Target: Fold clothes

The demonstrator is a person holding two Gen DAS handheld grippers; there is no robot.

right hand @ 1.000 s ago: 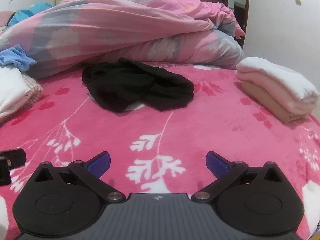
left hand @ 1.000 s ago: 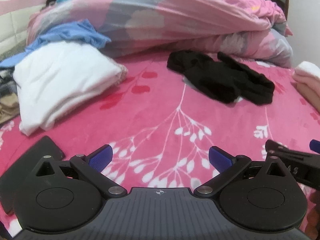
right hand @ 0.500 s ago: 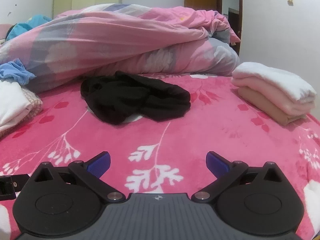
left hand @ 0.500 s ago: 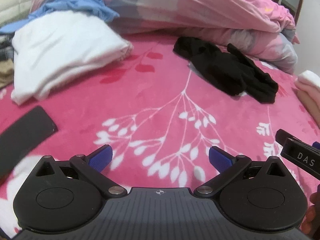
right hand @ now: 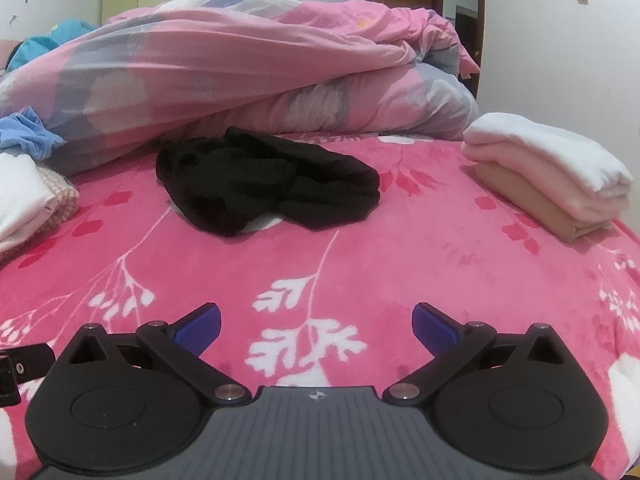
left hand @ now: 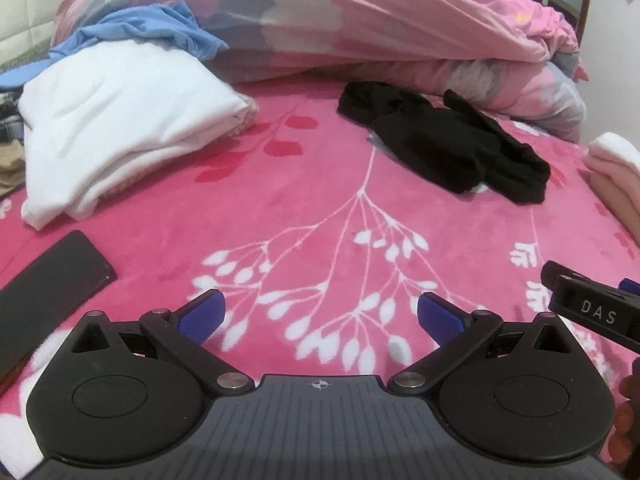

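The black garment (right hand: 264,188) lies crumpled on the pink blanket (right hand: 360,264), just in front of the heaped duvet (right hand: 240,68); it looks light, limp and likely to slide; a free outer edge seems the best hold; left gripper (left hand: 320,316) and right gripper (right hand: 316,326) both stand apart, empty.

White capital letters "DAS" on a black plastic bar of the right gripper (left hand: 592,314), seen at the right edge of the left wrist view, no other readable text, label, brand or number anywhere else
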